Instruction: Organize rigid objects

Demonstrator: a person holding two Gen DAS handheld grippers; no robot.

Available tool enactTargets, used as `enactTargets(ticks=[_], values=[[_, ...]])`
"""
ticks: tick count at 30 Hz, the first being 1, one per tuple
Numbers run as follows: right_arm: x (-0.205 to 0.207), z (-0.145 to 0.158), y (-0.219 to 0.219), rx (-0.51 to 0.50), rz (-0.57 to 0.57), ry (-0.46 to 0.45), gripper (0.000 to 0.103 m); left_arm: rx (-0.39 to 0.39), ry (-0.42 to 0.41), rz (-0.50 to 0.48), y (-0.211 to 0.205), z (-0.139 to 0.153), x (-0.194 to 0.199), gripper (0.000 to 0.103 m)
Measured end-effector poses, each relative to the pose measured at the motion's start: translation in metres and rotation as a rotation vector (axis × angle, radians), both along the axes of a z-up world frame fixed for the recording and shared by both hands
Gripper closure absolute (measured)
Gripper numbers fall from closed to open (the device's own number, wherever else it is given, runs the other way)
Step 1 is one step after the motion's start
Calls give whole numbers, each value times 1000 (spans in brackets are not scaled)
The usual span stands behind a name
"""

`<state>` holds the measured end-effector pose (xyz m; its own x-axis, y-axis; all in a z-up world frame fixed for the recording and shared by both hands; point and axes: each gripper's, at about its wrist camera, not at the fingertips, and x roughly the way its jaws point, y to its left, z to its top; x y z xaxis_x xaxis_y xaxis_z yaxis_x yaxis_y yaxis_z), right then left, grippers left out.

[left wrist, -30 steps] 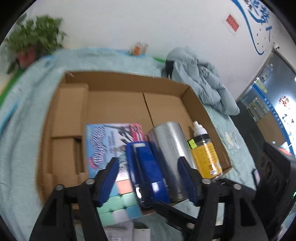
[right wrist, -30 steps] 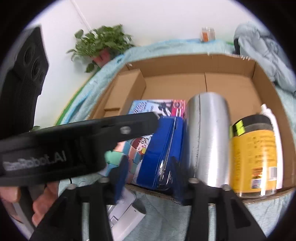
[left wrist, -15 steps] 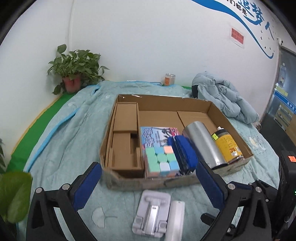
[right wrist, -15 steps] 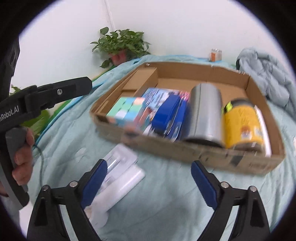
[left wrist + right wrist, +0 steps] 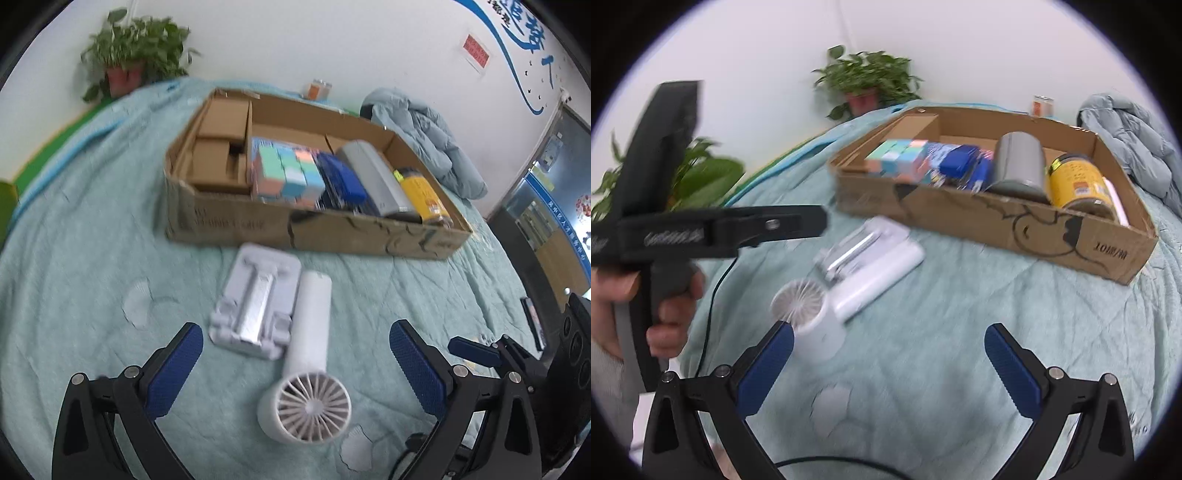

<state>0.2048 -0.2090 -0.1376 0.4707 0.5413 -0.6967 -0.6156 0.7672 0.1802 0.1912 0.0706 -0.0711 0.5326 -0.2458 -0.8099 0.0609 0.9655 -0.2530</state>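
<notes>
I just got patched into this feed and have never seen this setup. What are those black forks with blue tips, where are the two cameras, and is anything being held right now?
No robot arm here: a person holds a pair of hand-operated tongs in each hand. Each picture comes from a fisheye camera mounted on one of them, looking forward along its two blue-padded fingers.

In the left view, the left tongs are spread wide and empty. In the right view, the right tongs are also open and empty; the black tool at the left of that view is the other gripper, gripped by the person's hand.

On the teal blanket lie a white handheld fan and beside it a white folding stand. Behind them, a cardboard box already contains a pastel cube puzzle, a blue item, a silver cylinder and a yellow bottle.
</notes>
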Motion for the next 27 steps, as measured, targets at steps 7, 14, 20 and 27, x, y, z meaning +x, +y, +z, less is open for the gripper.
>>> enactTargets(ticks=[7,14,20,27], values=[[-17,-7,-8,-4,-1,8,0,-142,139,-20,-12,-33,-6,28],[-21,-14,-28,10,-29,30,0,-299,132,-107,-48,-24,-12,28],[-19,-14,-47,23,-77,31,0,-321,126,-184,-84,-15,-13,28],[-19,-14,-33,12,-36,18,1,-282,70,-35,-40,-9,-11,23]])
